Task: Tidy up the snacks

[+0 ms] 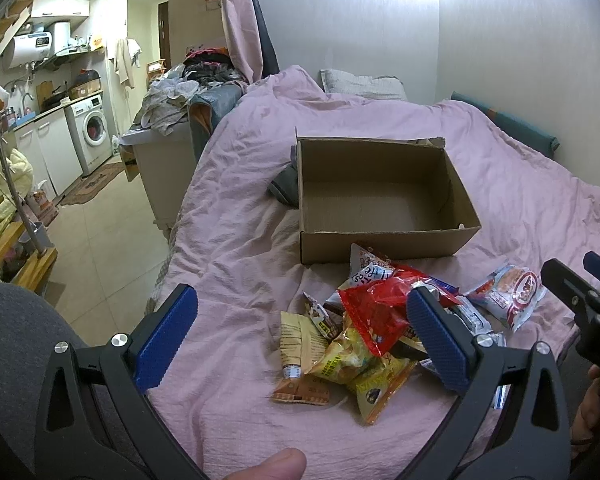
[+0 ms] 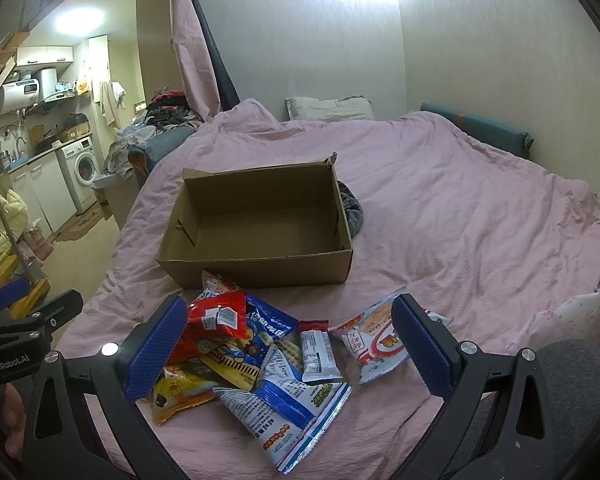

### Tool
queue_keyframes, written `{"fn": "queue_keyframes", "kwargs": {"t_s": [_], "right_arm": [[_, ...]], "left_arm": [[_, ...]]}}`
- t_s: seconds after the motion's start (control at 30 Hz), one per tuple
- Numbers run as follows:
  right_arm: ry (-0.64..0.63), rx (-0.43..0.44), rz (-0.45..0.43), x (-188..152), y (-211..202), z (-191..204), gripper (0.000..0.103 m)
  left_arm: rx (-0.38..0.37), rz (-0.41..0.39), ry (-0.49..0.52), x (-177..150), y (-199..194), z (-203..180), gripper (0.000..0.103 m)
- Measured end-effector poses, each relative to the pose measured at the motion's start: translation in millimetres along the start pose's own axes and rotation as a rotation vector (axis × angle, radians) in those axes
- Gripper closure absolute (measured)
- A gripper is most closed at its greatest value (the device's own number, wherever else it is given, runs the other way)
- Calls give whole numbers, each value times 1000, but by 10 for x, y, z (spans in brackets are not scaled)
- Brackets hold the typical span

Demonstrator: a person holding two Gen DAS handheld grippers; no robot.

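Observation:
An empty brown cardboard box (image 1: pixel 384 200) (image 2: pixel 259 224) sits on the pink bed cover. In front of it lies a heap of snack packets (image 1: pixel 364 336) (image 2: pixel 251 356): a red bag (image 1: pixel 376 312) (image 2: pixel 219 316), yellow bags (image 1: pixel 352 360), a blue-and-white bag (image 2: pixel 287 404) and a white-and-red packet (image 1: pixel 508 296) (image 2: pixel 376 340) off to the right. My left gripper (image 1: pixel 300 328) is open above the heap's left side. My right gripper (image 2: pixel 287 336) is open, its blue pads (image 2: pixel 155 352) straddling the heap without touching. Nothing is held.
The pink bed cover (image 1: pixel 239 240) (image 2: pixel 460 220) fills the scene. A grey garment (image 1: pixel 285 188) (image 2: pixel 352 208) lies against the box. Pillows (image 2: pixel 328 108) rest by the far wall. The bed's left edge drops to a tiled floor (image 1: pixel 99 232) and a kitchen with a washing machine (image 1: pixel 89 128).

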State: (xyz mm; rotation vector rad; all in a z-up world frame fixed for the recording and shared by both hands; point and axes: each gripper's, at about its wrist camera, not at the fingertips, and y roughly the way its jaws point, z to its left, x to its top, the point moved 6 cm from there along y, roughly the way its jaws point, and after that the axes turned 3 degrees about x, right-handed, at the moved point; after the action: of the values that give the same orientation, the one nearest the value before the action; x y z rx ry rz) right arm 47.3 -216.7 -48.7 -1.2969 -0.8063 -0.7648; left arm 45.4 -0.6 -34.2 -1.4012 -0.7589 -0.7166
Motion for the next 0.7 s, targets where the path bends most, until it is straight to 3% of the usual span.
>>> {"fn": "queue_keyframes", "kwargs": {"t_s": [0.7], "right_arm": [[-4, -1, 3, -4, 1, 17, 0]], "left_arm": [[-3, 5, 6, -31, 43, -4, 0]]}}
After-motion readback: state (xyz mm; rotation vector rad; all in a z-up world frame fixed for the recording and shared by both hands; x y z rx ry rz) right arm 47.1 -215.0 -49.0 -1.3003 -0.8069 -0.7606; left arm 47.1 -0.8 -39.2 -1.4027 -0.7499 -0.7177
